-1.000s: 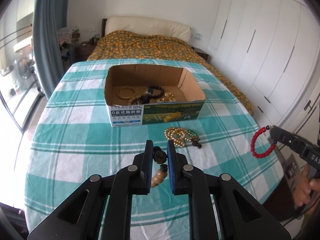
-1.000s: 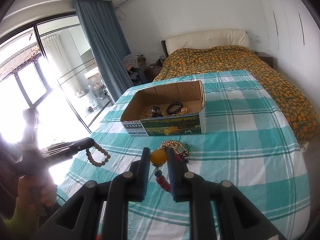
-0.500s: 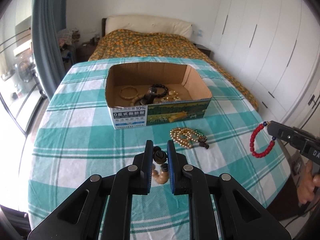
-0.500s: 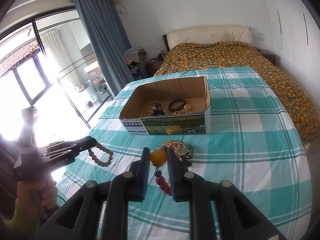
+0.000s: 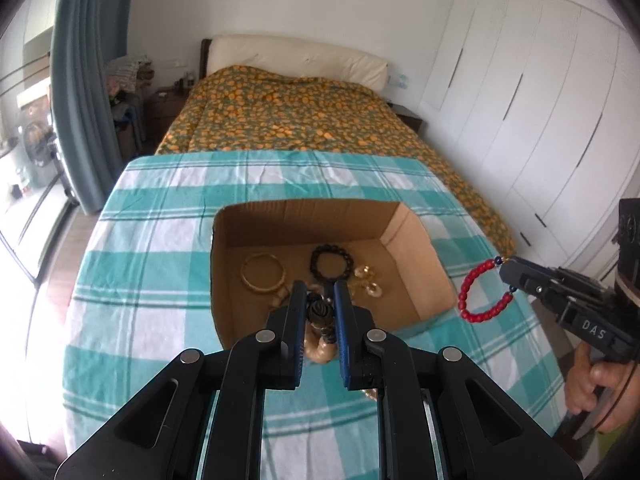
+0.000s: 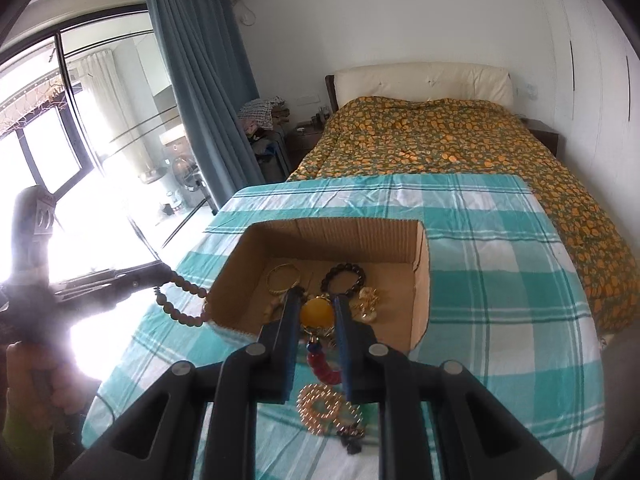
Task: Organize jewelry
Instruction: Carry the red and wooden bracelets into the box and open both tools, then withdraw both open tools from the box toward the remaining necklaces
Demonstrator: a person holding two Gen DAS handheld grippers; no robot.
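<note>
The cardboard box (image 5: 416, 264) sits on the counter (image 5: 152, 248), which wears a teal and white checked cloth, and in it lie a gold bangle (image 5: 263, 272), a dark bead bracelet (image 5: 332, 262) and some pale gold pieces (image 5: 366, 282) clustered near the middle. The left gripper (image 5: 316, 312) hangs over the near wall of the box with its fingers clamped on a tan wooden bead bracelet (image 5: 319, 350), gripped at its dark carved bead. Its own camera shows little of that bracelet; the right wrist view shows the loop (image 6: 182, 300) dangling whole beside the left wall of the box (image 6: 420, 280), though glare from the window (image 6: 48, 160) washes out the hand behind it. The right gripper (image 6: 316, 314) pinches a red bead bracelet (image 6: 322, 366) by its large amber bead, and here too the other camera helps: the left wrist view shows the red loop (image 5: 480, 296) hanging free at the box's right corner (with the person's hand (image 5: 596, 388) on the handle below). Only the right wrist view shows a gold bead necklace (image 6: 320, 404) lying on the cloth in front of the box. Beyond the counter stands a bed (image 6: 440, 140) under an orange flowered cover.
</note>
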